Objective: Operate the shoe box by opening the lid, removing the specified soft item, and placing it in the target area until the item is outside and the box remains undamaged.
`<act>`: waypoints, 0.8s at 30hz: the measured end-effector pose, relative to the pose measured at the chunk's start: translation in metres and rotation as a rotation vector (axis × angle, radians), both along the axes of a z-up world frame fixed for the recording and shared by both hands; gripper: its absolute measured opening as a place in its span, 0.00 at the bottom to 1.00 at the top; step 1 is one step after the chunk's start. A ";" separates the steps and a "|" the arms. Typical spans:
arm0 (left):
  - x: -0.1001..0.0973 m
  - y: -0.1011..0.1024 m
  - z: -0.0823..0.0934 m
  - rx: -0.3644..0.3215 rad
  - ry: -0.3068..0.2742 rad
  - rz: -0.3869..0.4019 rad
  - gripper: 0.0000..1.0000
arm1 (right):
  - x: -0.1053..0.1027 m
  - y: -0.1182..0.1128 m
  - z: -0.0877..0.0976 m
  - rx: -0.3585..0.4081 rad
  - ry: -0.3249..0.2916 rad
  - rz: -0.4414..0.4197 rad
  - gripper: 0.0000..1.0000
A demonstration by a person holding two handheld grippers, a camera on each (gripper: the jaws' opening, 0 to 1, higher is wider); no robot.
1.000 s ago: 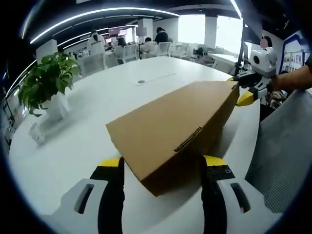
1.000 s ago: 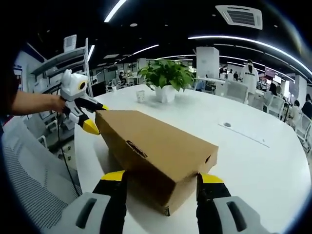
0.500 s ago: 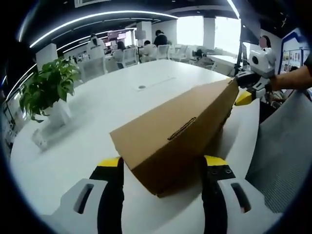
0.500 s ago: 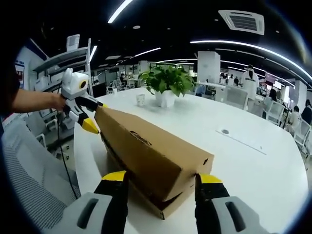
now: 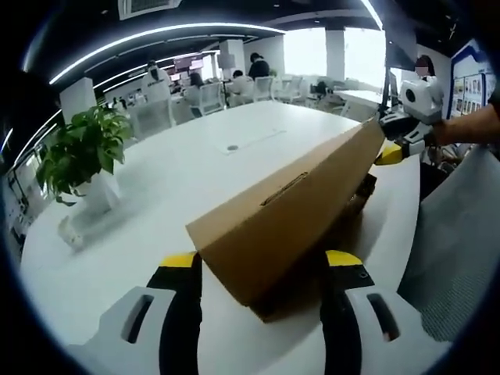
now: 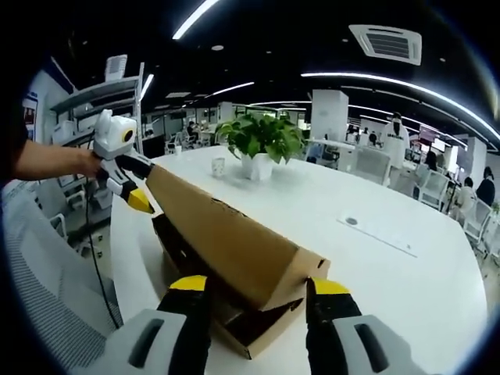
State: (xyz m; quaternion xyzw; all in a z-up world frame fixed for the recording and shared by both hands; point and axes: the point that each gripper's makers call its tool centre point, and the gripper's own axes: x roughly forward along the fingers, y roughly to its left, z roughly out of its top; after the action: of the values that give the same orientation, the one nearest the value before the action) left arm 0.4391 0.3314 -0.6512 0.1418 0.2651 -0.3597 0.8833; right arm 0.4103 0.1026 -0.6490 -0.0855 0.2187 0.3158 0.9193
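The brown cardboard shoe box [image 5: 312, 211] sits on the white round surface [image 5: 172, 172], between the 2 grippers, with its lid [image 6: 226, 242] tilted up along 1 long side so that a dark gap shows beneath it. In the left gripper view, the left gripper [image 5: 262, 269] has its yellow-tipped fingers [image 5: 180, 262] spread apart on either side of the near corner of the lid, and I cannot tell whether they touch the cardboard. At the far end of the box, the right gripper [image 5: 394, 141] meets the lid's other corner. In the right gripper view, the right gripper's fingers [image 6: 328, 287] likewise straddle the near lid corner, spread wide. The box's inside looks dark, and no contents can be made out. A potted plant [image 6: 258, 144] stands farther back on the surface, well apart from the box.
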 end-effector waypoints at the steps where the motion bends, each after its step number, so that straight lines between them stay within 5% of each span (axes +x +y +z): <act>1: 0.000 0.000 0.001 0.000 -0.002 0.000 0.60 | 0.001 0.000 0.001 0.001 -0.003 -0.001 0.43; 12: 0.003 -0.002 0.010 0.012 -0.034 0.010 0.53 | 0.009 -0.005 0.007 -0.017 -0.033 -0.022 0.36; 24: 0.024 0.007 0.023 0.021 -0.088 0.050 0.36 | 0.025 -0.015 0.017 -0.051 -0.086 -0.050 0.21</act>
State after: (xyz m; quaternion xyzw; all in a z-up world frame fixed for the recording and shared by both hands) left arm 0.4626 0.3379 -0.6281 0.1600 0.2333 -0.3283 0.9012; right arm 0.4358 0.0880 -0.6321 -0.1169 0.1892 0.2831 0.9330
